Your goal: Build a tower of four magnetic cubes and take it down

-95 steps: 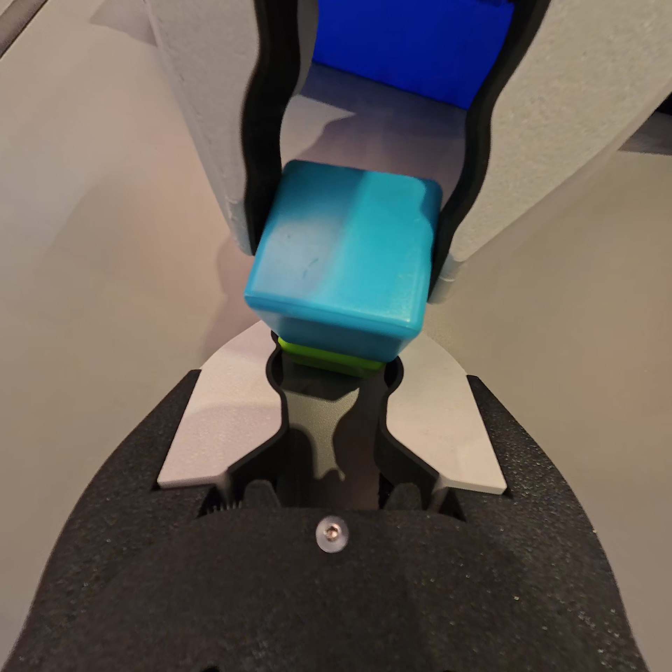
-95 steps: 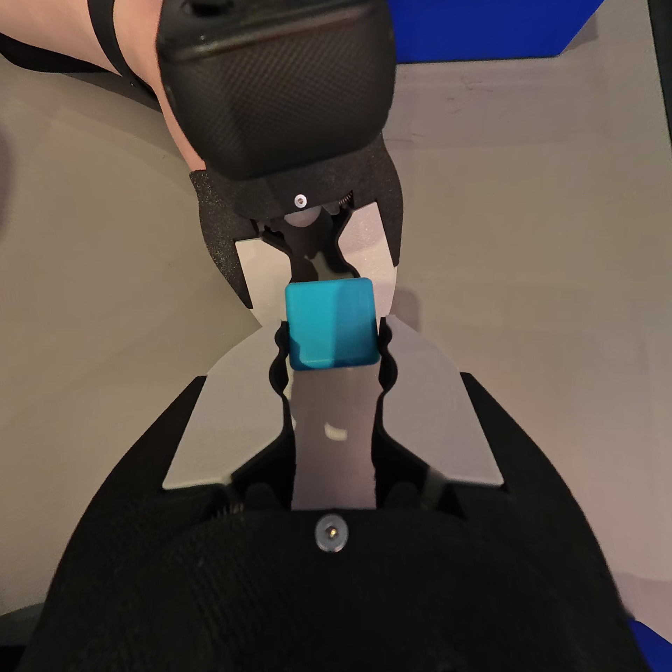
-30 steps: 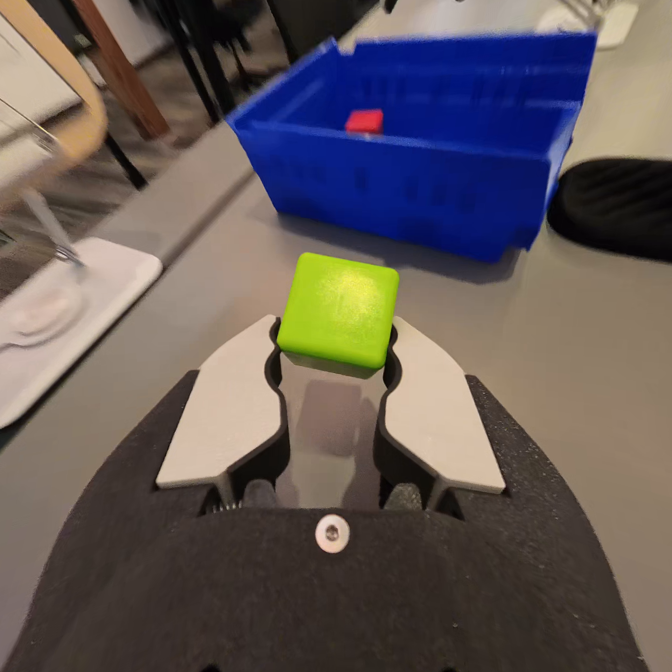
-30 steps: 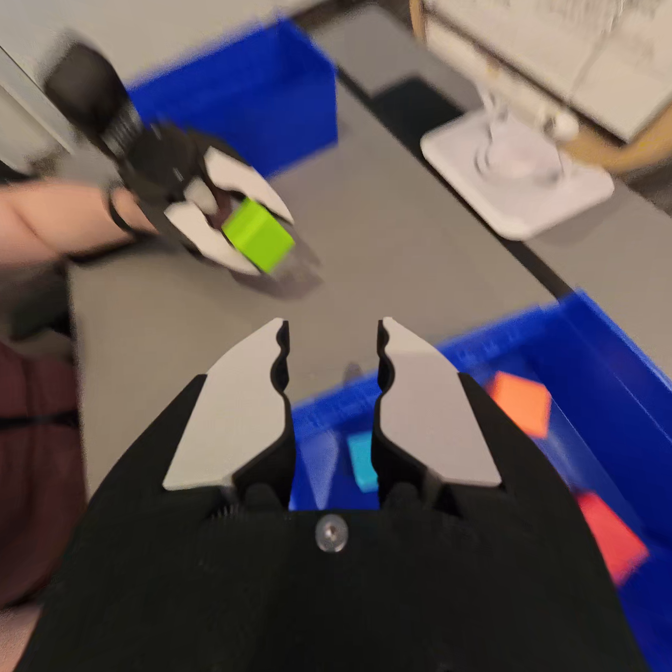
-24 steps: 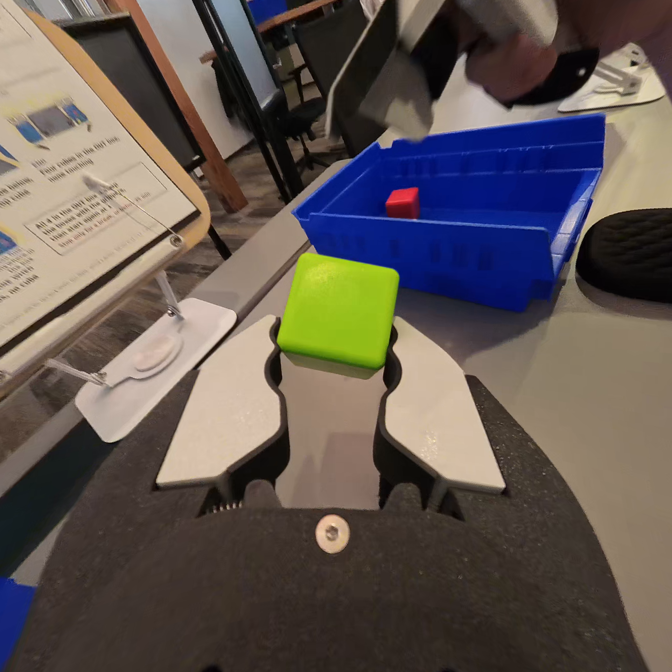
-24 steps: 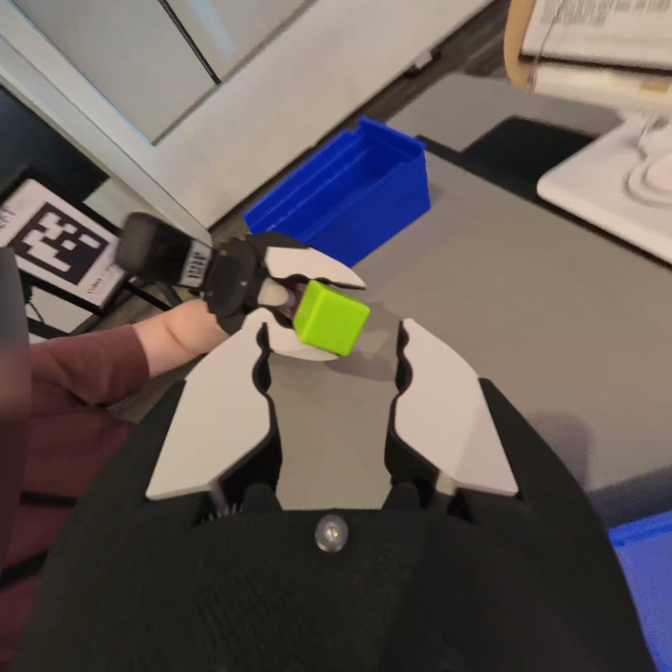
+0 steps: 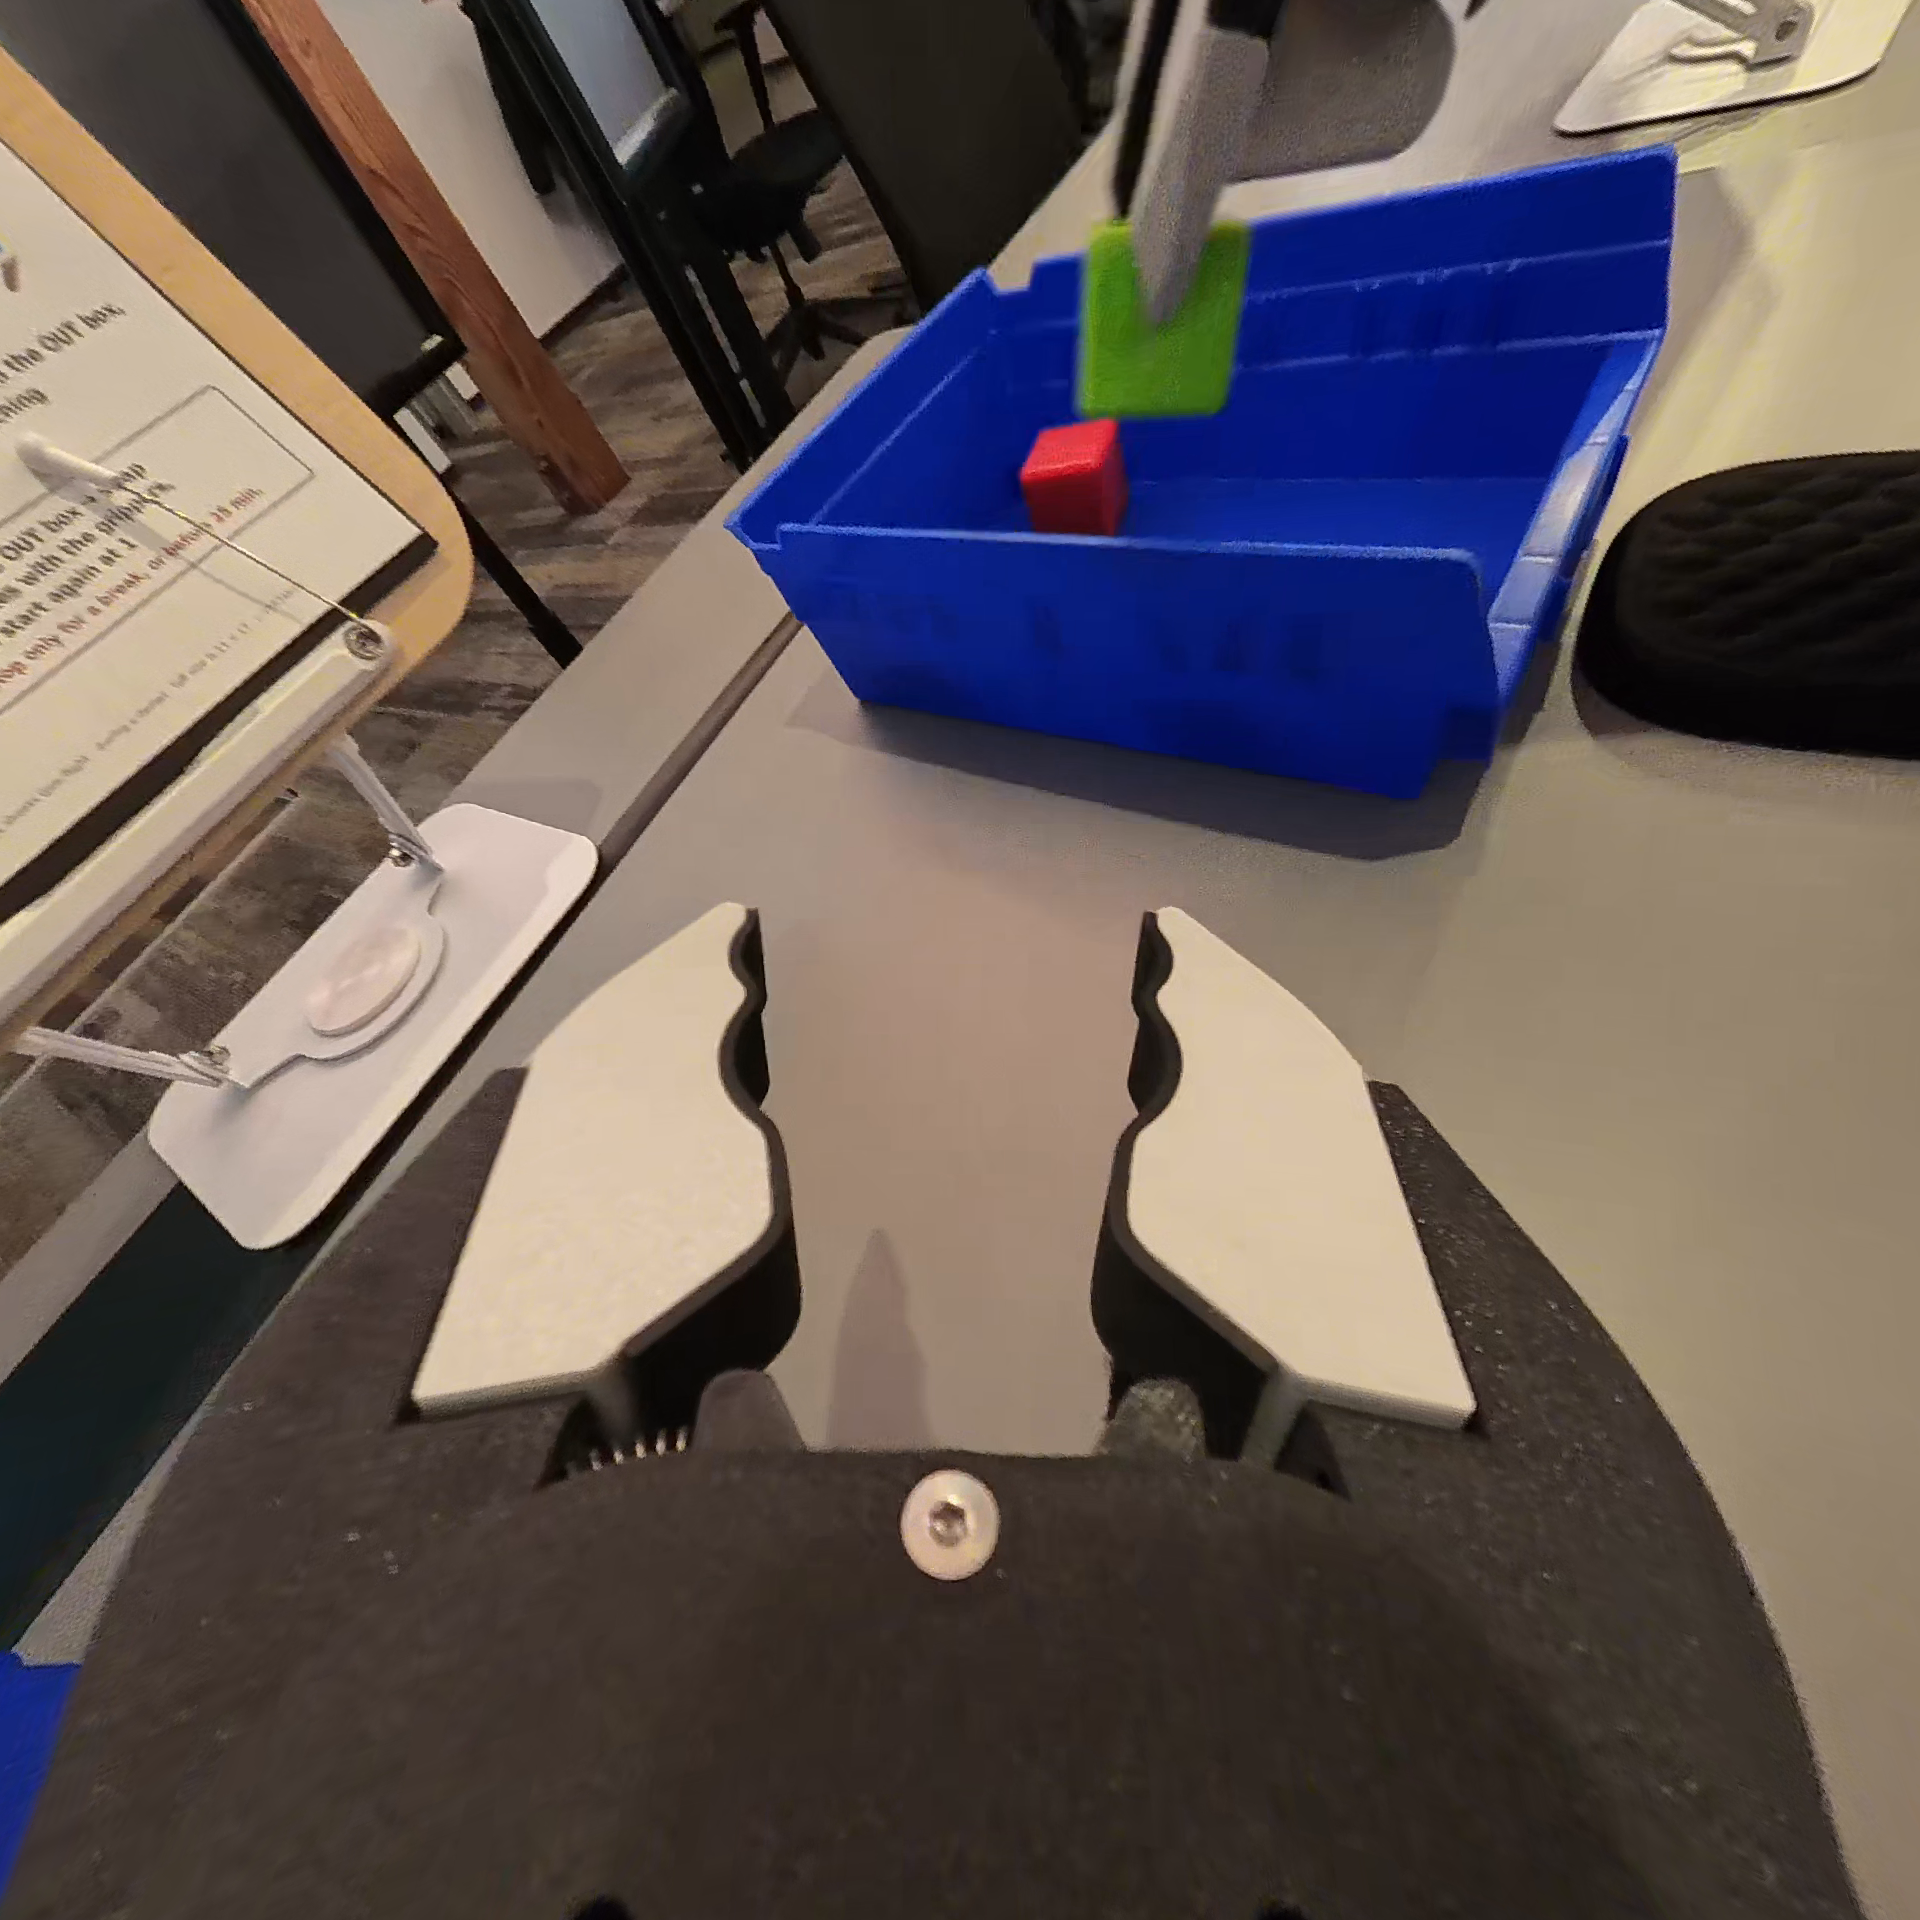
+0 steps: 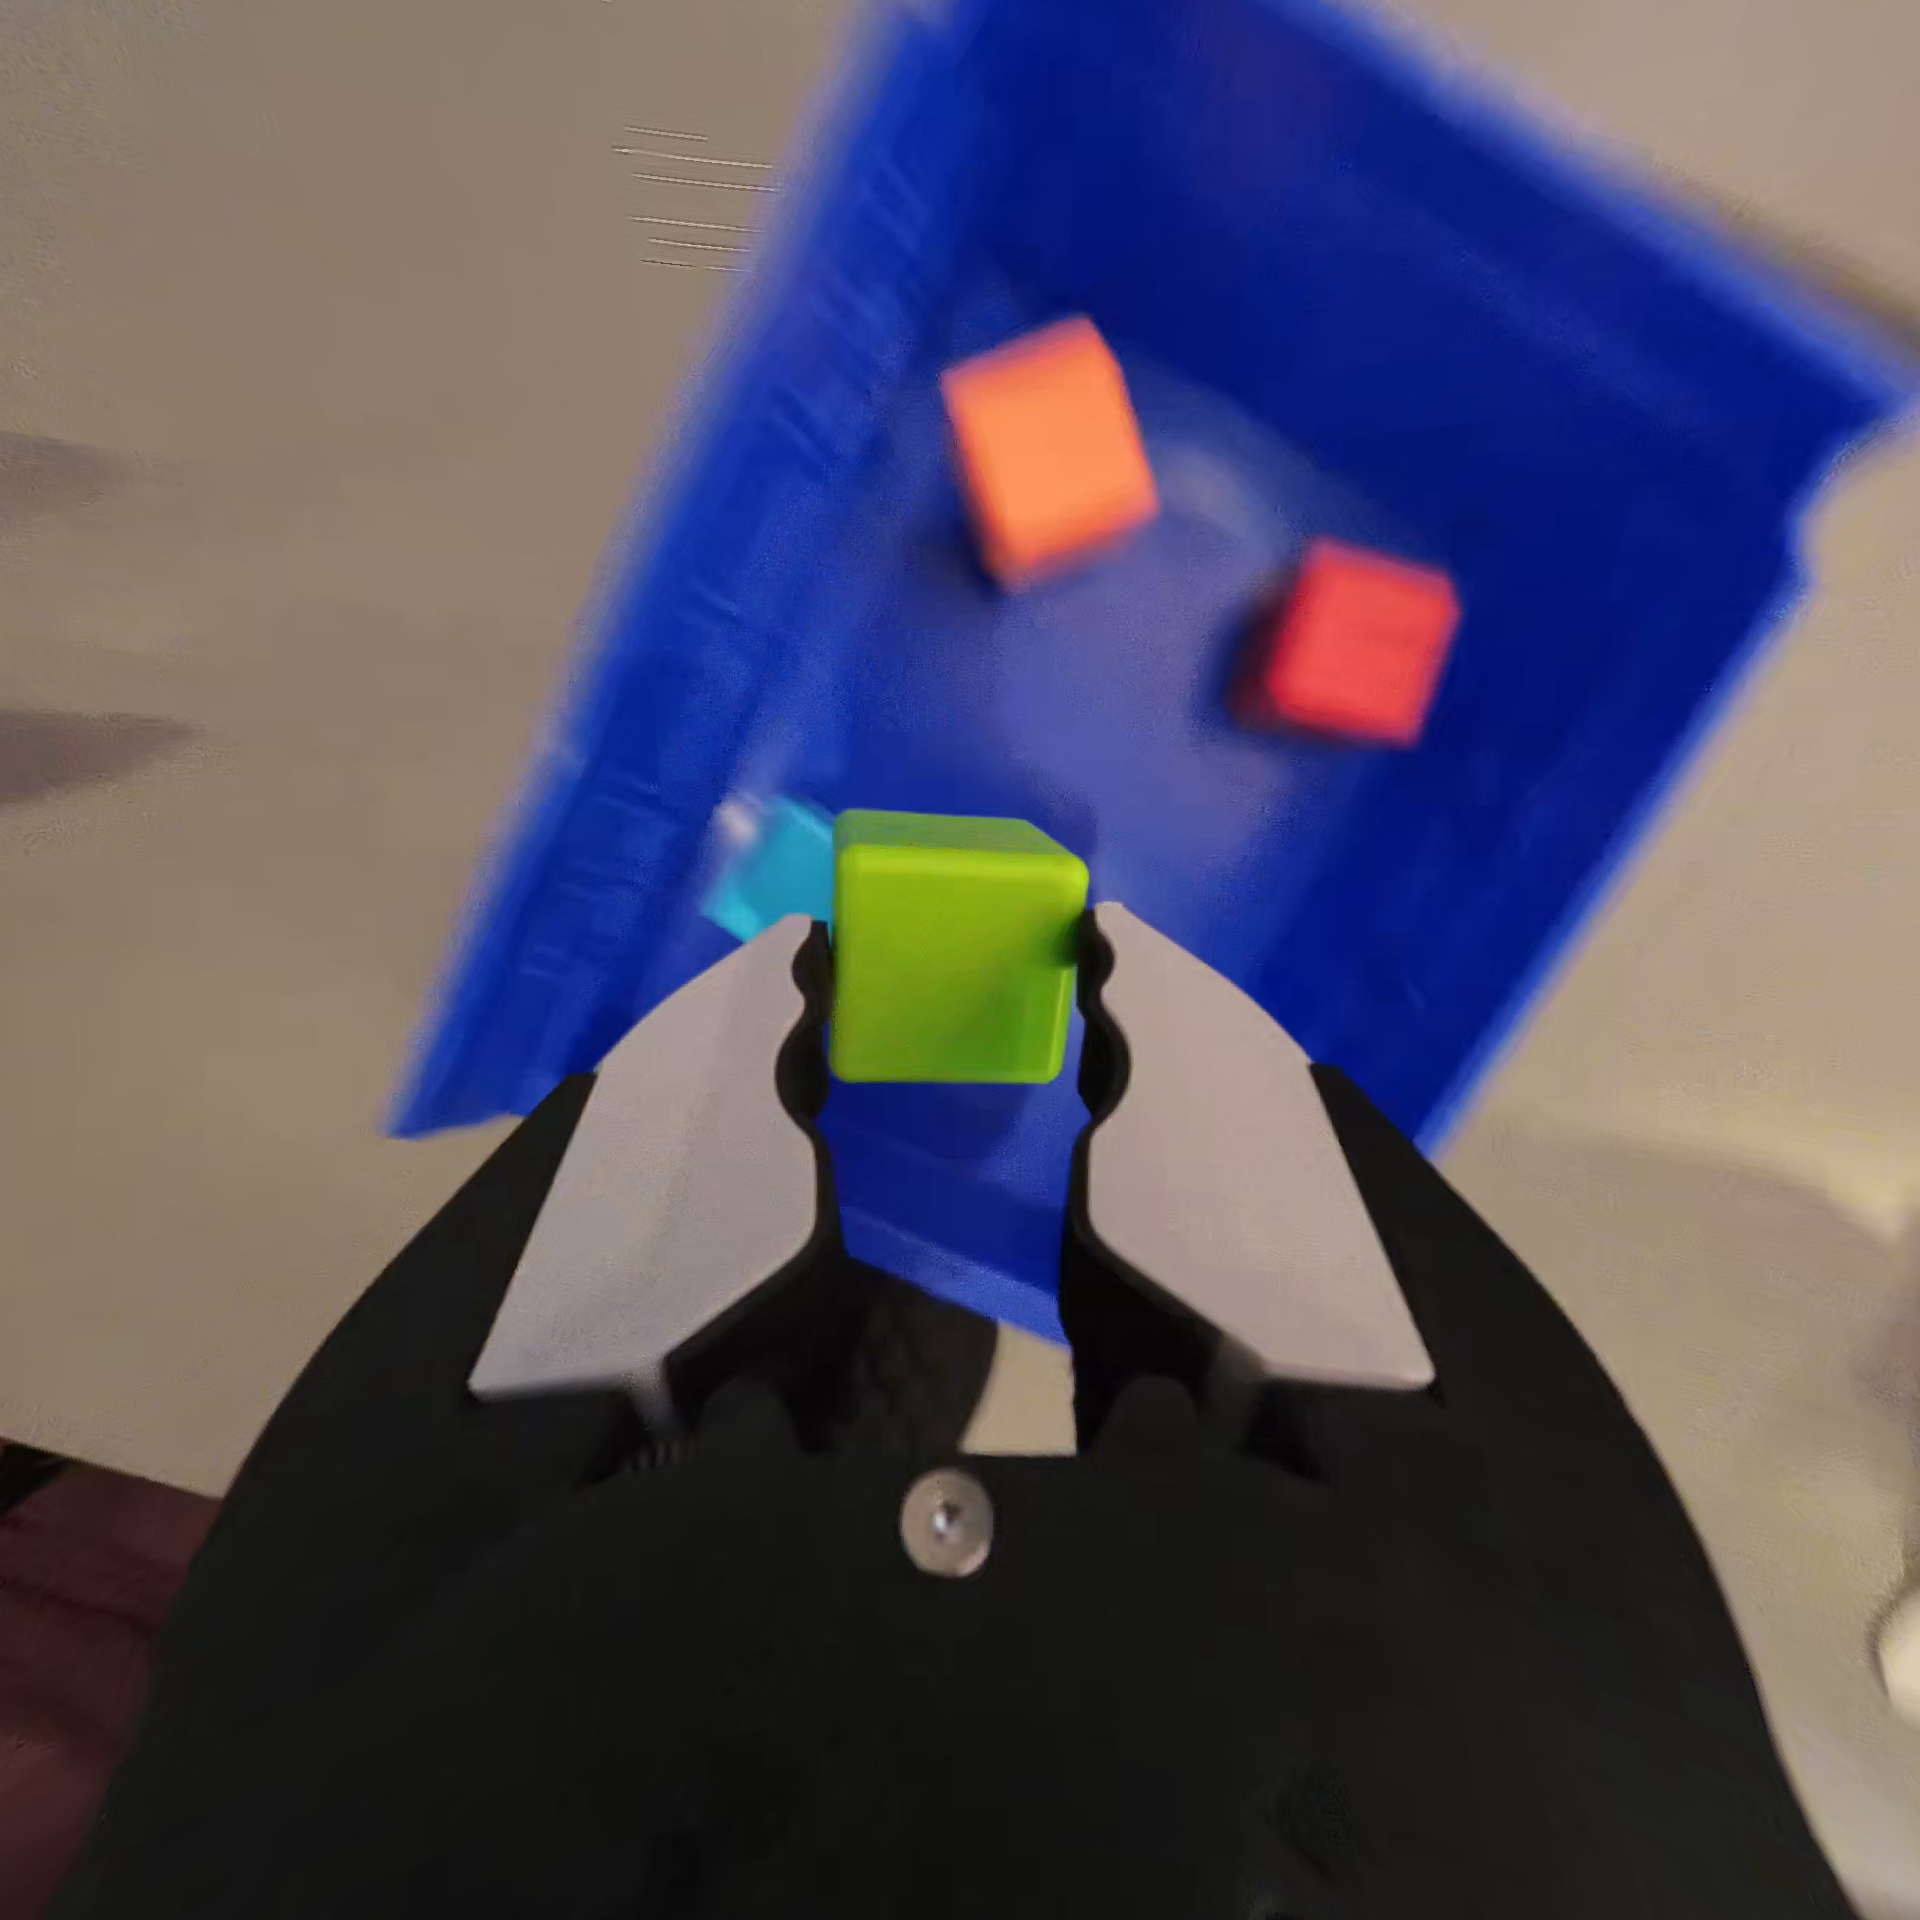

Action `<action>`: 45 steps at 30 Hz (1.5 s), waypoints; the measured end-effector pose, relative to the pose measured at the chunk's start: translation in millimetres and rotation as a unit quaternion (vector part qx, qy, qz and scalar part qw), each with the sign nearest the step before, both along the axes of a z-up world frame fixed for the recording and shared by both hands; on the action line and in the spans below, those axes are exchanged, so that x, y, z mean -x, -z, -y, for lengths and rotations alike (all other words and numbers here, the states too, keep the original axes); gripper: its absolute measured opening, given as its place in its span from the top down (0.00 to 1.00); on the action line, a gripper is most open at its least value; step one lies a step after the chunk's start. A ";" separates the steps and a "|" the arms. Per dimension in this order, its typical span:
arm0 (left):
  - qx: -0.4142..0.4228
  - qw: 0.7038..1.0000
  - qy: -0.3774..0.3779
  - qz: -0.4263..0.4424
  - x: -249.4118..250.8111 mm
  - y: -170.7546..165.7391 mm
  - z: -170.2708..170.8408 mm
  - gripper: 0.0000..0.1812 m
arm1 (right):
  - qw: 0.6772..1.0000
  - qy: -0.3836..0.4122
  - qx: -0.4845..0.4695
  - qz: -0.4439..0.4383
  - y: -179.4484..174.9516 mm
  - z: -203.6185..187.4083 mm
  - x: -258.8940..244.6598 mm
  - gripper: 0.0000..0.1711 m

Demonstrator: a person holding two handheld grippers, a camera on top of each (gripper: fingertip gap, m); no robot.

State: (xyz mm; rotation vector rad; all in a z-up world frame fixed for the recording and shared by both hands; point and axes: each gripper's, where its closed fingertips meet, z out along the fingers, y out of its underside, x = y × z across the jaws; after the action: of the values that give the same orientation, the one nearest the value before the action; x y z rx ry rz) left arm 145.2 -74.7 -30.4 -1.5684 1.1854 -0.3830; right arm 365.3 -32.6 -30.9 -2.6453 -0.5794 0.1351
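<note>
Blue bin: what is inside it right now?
The blue bin holds an orange cube, a red cube and a teal cube, partly hidden behind the held green cube.

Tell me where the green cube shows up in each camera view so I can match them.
Left wrist view: green cube at top centre, held above the blue bin.
Right wrist view: green cube at centre, clamped in the right gripper.
Shared landmark: the blue bin.

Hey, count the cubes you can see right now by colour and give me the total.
Green cube: 1, held in the right gripper
Orange cube: 1
Red cube: 1
Light blue cube: 1
Total: 4
</note>
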 end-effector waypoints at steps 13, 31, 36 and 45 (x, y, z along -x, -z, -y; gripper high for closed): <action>-0.006 0.999 0.003 -0.039 0.1 4.9 3.8 0.63 | 0.966 0.060 0.221 0.122 102.1 18.8 -87.9 0.71; 0.010 0.910 -0.403 -0.095 293.6 -96.7 -60.6 0.66 | 0.978 0.205 0.023 0.006 52.5 -24.5 -153.5 0.70; 0.154 0.850 -0.494 -0.097 386.5 -50.0 -52.5 0.66 | 0.981 0.177 0.066 -0.055 68.5 -26.6 -130.9 0.95; 0.346 0.748 -0.556 -0.113 458.7 38.6 -33.9 0.64 | 0.977 0.190 0.067 -0.068 68.5 -25.5 -130.1 0.96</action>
State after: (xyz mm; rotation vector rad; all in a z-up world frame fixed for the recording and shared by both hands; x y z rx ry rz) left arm -313.5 -40.8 -69.1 -2.7117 0.0317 0.2255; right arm 495.4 -7.0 -99.5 -2.7926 -0.0145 0.2454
